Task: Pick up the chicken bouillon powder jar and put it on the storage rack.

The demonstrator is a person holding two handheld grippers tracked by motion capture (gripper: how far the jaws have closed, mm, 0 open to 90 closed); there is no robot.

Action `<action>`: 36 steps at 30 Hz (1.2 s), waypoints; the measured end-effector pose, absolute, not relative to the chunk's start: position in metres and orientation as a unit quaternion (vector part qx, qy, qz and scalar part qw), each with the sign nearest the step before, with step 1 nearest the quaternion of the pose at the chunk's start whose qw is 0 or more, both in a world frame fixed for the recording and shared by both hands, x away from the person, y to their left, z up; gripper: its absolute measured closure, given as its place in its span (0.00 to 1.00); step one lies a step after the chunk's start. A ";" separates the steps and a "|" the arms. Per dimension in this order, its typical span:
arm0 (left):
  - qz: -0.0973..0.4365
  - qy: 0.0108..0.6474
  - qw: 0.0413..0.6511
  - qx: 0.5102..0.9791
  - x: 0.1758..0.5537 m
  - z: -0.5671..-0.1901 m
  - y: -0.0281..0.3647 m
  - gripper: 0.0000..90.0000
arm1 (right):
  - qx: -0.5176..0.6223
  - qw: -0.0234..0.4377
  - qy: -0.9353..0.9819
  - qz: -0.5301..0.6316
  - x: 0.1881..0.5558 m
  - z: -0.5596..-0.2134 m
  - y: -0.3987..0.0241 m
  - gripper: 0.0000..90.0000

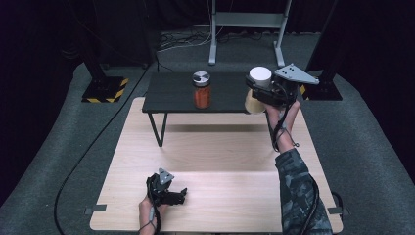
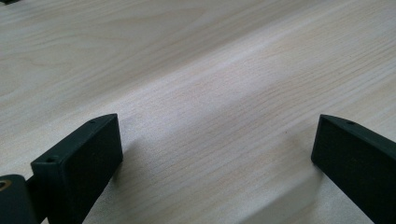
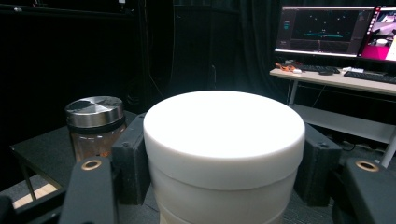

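While the right gripper [image 1: 258, 93] clenched the white-lidded jar [image 3: 224, 154] upright over the right end of the dark side table [image 1: 171, 93], near the steel-lidded jar [image 1: 201, 89], the left gripper [image 1: 182, 194] rested released on the pale wooden table [image 2: 196, 84]

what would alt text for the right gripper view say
A white-lidded jar sits clamped between the right gripper's two black jaws, close to the camera. Behind it to the left, a glass jar with a metal lid stands on a small dark table; at the far right, a desk holds lit monitors in a dark room.
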State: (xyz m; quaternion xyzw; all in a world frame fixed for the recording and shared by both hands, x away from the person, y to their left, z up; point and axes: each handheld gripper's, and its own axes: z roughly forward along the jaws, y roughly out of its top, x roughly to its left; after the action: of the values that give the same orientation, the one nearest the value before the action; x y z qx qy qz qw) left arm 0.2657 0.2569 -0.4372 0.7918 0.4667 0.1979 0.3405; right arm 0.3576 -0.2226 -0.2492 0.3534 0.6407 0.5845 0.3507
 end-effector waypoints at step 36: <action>0.196 0.464 0.342 0.793 0.266 -0.437 0.257 0.02 | 0.379 0.346 0.633 0.580 0.387 -0.263 -0.218 0.37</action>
State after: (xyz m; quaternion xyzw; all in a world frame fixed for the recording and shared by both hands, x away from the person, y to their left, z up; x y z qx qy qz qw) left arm 0.2659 0.2573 -0.4373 0.7935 0.4637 0.1959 0.3421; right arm 0.3869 -0.2181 -0.2632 0.3793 0.6325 0.5800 0.3459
